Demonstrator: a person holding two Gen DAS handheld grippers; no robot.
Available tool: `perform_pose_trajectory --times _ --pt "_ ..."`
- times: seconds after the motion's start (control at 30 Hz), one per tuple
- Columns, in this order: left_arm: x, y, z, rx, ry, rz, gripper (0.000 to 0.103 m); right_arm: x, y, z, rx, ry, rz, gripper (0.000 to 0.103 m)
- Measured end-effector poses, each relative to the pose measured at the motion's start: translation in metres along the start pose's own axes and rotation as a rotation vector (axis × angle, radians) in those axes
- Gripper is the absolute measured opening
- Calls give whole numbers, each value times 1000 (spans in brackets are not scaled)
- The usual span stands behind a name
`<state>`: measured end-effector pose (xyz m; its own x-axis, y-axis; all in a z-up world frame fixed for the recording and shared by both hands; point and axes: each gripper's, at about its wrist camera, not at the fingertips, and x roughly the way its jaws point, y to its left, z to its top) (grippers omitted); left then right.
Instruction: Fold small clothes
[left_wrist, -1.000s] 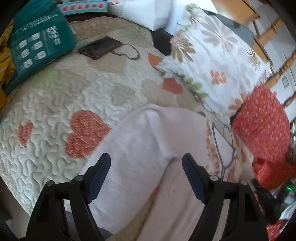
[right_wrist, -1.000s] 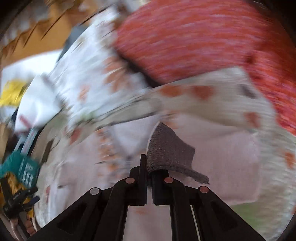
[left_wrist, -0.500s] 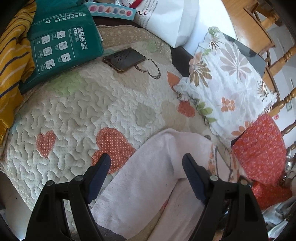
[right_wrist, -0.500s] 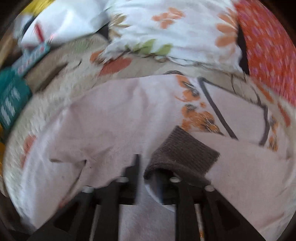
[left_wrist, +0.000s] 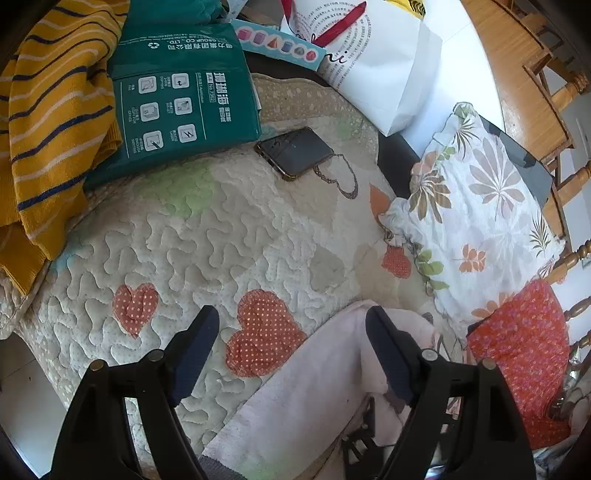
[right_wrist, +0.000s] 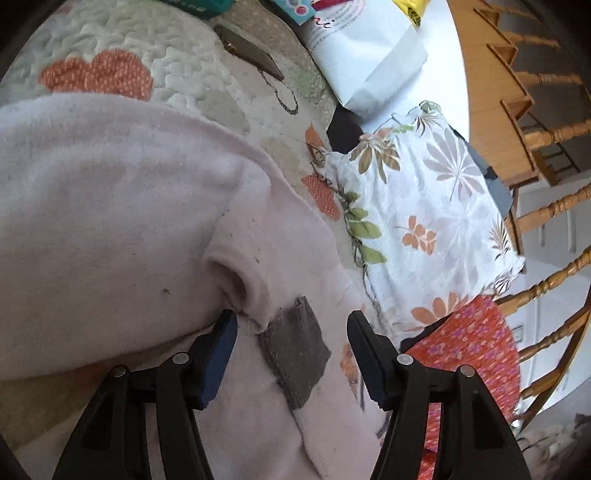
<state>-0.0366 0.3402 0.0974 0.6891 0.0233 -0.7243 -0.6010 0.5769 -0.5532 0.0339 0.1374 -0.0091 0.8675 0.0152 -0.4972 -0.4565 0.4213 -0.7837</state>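
A quilted cover (left_wrist: 229, 236) with orange dotted hearts is seen filling most of both views; everything else is placed relative to it. A pale pink garment (right_wrist: 122, 206) is spread across the near part of the quilted cover, with one sleeve folded over the body so that its grey ribbed cuff (right_wrist: 295, 350) lies flat on the pink cloth. A floral pillow (left_wrist: 476, 218) is propped at the right edge of the quilted cover, with an orange-red patterned cloth (left_wrist: 524, 362) just beside it, nearer the camera. A yellow striped sweater (left_wrist: 48, 122) is bunched at the far left edge of the quilted cover, touching a green package (left_wrist: 181, 99) printed with white icons. A white paper bag (left_wrist: 384, 62) stands at the far edge. A dark phone (left_wrist: 295, 151) with a chain strap is lying on the quilted cover just in front of the green package. The left hand-held gripper (left_wrist: 291, 325) is held spread wide above the quilted cover, nothing gripped, its right finger over the garment's edge. The right hand-held gripper (right_wrist: 291, 328) is likewise spread, with the cuff lying between the fingers, ungripped, and the left finger (right_wrist: 218, 350) close against a fold of pink cloth.
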Motion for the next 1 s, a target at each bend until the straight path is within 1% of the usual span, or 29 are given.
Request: perform_pose_trajectory --times 0.07,0.13,0.23,0.27,0.33,0.4,0.43,0.53,0.6,0.63,0.67,0.73,0.8,0.87,0.93,1.0 --pt "1 -3 -2 15 8 -1 81 0 -24 -11 118 19 65 72" --pt "4 -6 -4 26 17 3 81 0 -52 -29 267 45 147 72" --pt "3 -7 -5 35 16 10 81 8 -101 -67 529 96 303 72" --pt "2 -7 -5 35 13 13 81 6 -107 -76 578 106 335 72" --pt "-2 -4 -3 30 -3 21 81 -2 -113 -86 643 97 405 72" --pt "-8 3 1 18 -28 39 81 -23 -105 -85 655 50 508 72" --pt "-11 7 3 13 -38 49 81 -35 -96 -81 638 31 541 72" --pt "-23 29 14 -17 -71 91 81 -81 -56 -60 526 -67 689 72" --pt "-33 47 22 -44 -101 127 81 -115 -22 -47 411 -138 784 72" --pt "-40 59 27 -61 -121 156 81 -127 -9 -44 359 -165 804 72" --pt "-45 70 31 -74 -135 182 81 -146 11 -40 275 -204 812 72" --pt "-55 92 37 -103 -162 236 81 -167 38 -37 141 -260 776 72" --pt "-63 112 40 -140 -178 273 81 -183 68 -38 -14 -317 692 72" --pt "-67 125 41 -176 -176 275 81 -189 95 -41 -129 -338 650 72" --pt "-66 132 42 -199 -164 261 81 -190 114 -41 -186 -350 624 72" --pt "-63 129 41 -196 -155 250 81 -187 129 -37 -221 -370 566 72"
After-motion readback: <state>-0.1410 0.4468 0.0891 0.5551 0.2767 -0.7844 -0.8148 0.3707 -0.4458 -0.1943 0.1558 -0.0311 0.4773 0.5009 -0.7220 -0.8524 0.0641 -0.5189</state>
